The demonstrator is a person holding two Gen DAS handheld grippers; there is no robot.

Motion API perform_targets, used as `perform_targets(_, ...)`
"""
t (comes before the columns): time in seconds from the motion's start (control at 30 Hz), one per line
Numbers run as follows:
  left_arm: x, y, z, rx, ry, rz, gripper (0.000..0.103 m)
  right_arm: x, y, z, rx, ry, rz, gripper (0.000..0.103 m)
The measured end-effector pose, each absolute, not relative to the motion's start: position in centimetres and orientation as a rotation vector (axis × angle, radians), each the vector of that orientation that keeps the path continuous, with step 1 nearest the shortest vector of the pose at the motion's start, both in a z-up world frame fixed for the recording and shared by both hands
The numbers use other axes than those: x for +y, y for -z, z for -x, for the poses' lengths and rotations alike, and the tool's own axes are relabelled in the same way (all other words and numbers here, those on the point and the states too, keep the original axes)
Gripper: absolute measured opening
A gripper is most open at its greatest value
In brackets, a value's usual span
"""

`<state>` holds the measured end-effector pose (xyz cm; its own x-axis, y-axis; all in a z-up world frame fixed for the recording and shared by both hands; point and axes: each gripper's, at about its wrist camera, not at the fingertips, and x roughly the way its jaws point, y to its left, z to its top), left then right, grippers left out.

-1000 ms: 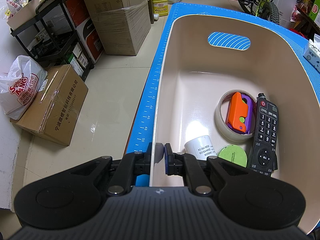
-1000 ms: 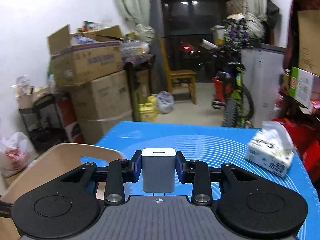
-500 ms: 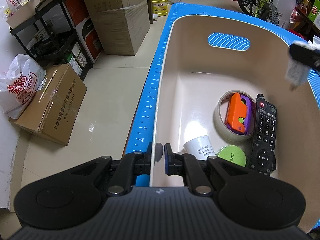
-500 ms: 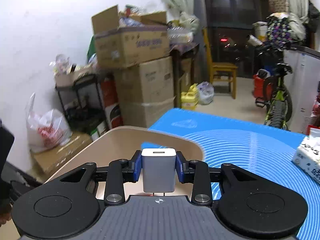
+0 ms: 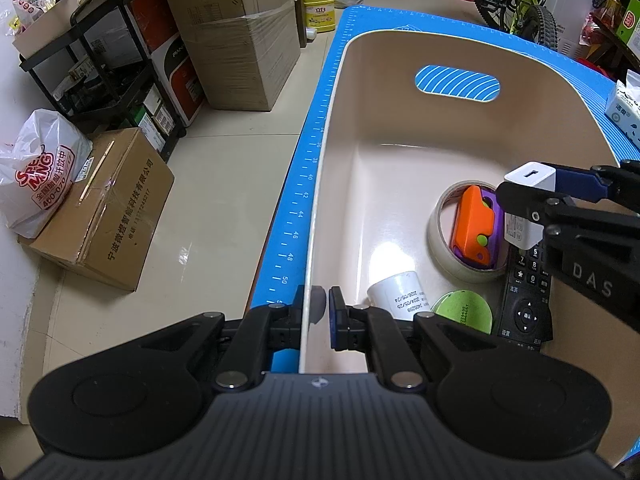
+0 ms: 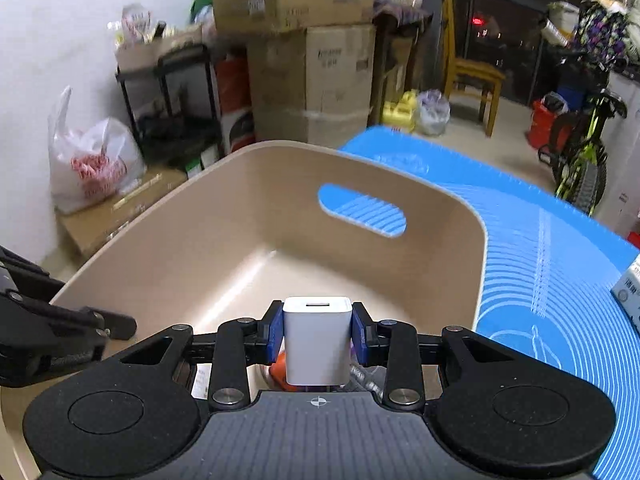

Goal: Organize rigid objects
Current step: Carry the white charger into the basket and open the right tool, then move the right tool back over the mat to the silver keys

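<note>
A beige bin [image 5: 316,184] stands on the blue mat [image 5: 290,224]. My left gripper [image 5: 319,312] is shut on the bin's near left wall. Inside lie a tape roll [image 5: 438,240] around an orange and purple toy [image 5: 472,224], a black remote [image 5: 524,304], a white canister [image 5: 400,292] and a green lid [image 5: 464,312]. My right gripper [image 6: 317,336] is shut on a white USB charger [image 6: 317,340] and hangs over the bin [image 6: 280,208]. From the left wrist view the charger [image 5: 528,204] sits above the tape roll and the remote, in the right gripper [image 5: 532,188].
A tissue pack [image 5: 624,100] lies on the mat right of the bin. On the floor to the left are cardboard boxes [image 5: 108,216], a plastic bag [image 5: 36,176] and a black shelf rack [image 5: 104,72]. A bicycle [image 5: 520,4] stands beyond the table.
My right gripper has swung in from the right with the charger and now hangs lower, over the bin's contents. The left gripper has kept still on the bin wall.
</note>
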<state>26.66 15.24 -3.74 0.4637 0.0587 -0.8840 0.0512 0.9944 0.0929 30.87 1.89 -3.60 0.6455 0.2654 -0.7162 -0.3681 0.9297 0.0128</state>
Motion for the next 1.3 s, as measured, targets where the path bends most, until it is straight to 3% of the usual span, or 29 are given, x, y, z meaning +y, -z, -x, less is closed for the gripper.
perform_targets(0.27,15.2,3.7,-26.7,1.090,-0.007,-0.115,0.011,2.2,4.1,-31.4,0.869,-0.383,0.179,0.042)
perform_targets(0.33,15.2,3.7,-26.7,1.090,-0.006,-0.117,0.011,1.9,3.9,-31.4,0.860,-0.392,0.153,0.050)
perform_targets(0.5,15.1,3.7,-26.7,1.089,-0.007,-0.119,0.011,1.5,3.0,-31.1,0.831,-0.403,0.119,0.058)
perform_targets(0.6,15.1,3.7,-26.7,1.089,-0.008,-0.121,0.011,0.6,2.1,-30.6,0.782,-0.386,0.099,0.072)
perform_targets(0.93,15.2,3.7,-26.8,1.088,-0.009,-0.125,0.011,-5.5,-0.2,-28.8,0.642,-0.273,-0.012,0.086)
perform_targets(1.07,15.1,3.7,-26.8,1.088,-0.009,-0.126,0.011,-8.3,-0.5,-28.1,0.601,-0.233,-0.039,0.100)
perform_targets(1.3,15.0,3.7,-26.8,1.088,-0.013,-0.130,0.011,-12.0,1.4,-28.7,0.644,-0.169,-0.018,0.101)
